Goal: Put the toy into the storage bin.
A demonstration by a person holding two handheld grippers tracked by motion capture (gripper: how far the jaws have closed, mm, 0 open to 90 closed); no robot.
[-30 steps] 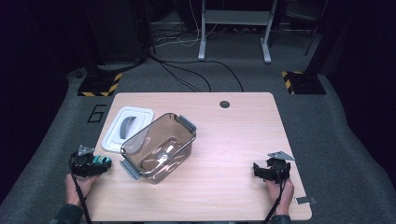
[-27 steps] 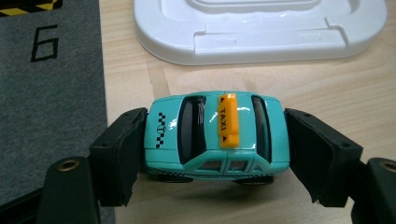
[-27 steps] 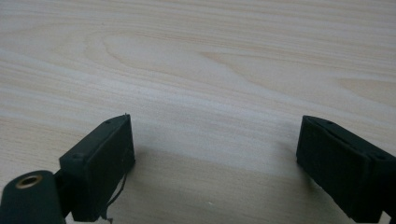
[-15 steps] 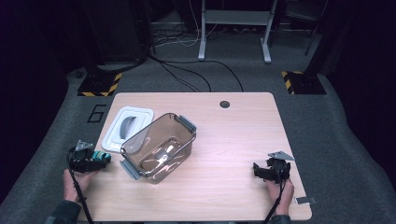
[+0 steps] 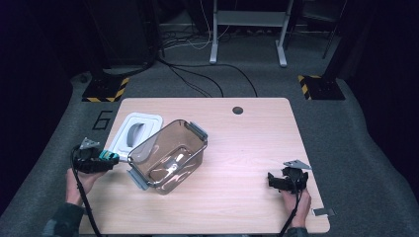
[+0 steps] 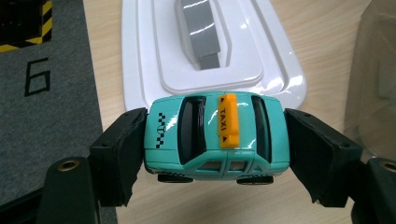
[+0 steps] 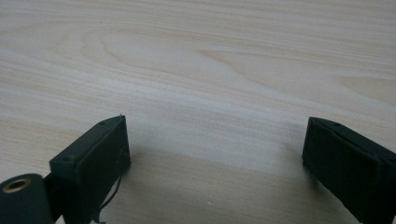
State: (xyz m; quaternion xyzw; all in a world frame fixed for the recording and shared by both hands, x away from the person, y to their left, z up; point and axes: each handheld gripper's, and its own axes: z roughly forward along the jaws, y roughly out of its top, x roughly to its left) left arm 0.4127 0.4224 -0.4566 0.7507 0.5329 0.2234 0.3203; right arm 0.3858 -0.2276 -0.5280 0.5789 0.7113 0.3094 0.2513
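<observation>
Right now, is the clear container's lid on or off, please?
Off: the white lid lies flat on the table beside the open-topped container.

You have "TAXI" on orange roof sign [image 6: 228,120] of teal toy car [image 6: 215,137]; numeral "6" on grey floor mat [image 6: 37,77].

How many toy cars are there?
1. The teal toy taxi is clamped between the jaws of the left gripper, at the table's left edge beside the clear container and the white lid. None shows inside the container, though glare blurs its bottom.
</observation>
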